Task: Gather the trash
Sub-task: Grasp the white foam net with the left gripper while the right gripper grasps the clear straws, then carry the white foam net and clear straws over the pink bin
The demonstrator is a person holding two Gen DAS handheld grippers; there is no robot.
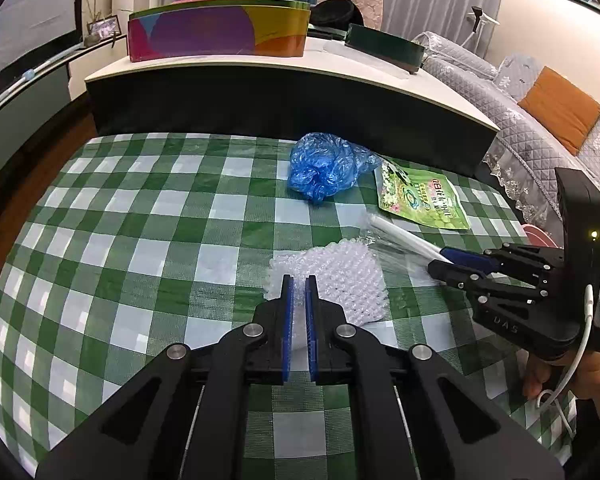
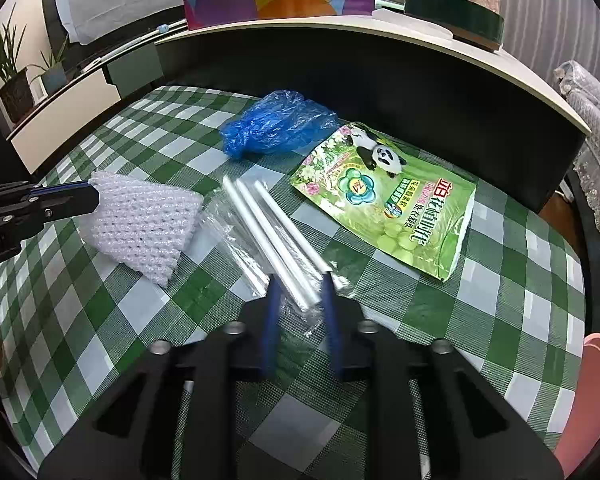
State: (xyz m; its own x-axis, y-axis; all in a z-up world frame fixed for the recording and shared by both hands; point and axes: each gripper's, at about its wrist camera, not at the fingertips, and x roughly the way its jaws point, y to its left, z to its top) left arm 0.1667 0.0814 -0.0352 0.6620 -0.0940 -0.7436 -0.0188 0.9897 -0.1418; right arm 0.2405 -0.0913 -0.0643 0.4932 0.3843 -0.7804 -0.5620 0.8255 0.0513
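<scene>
Foam net sits pinched in my left gripper; only my right camera shows my right gripper open around straws beside it.

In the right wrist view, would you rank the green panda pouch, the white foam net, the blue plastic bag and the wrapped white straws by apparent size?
1. green panda pouch
2. white foam net
3. blue plastic bag, close to the net and farther from the camera, so that order is unsure
4. wrapped white straws, long but thin

Left claw fingers nearly closed; right claw fingers apart, blurred.
</scene>
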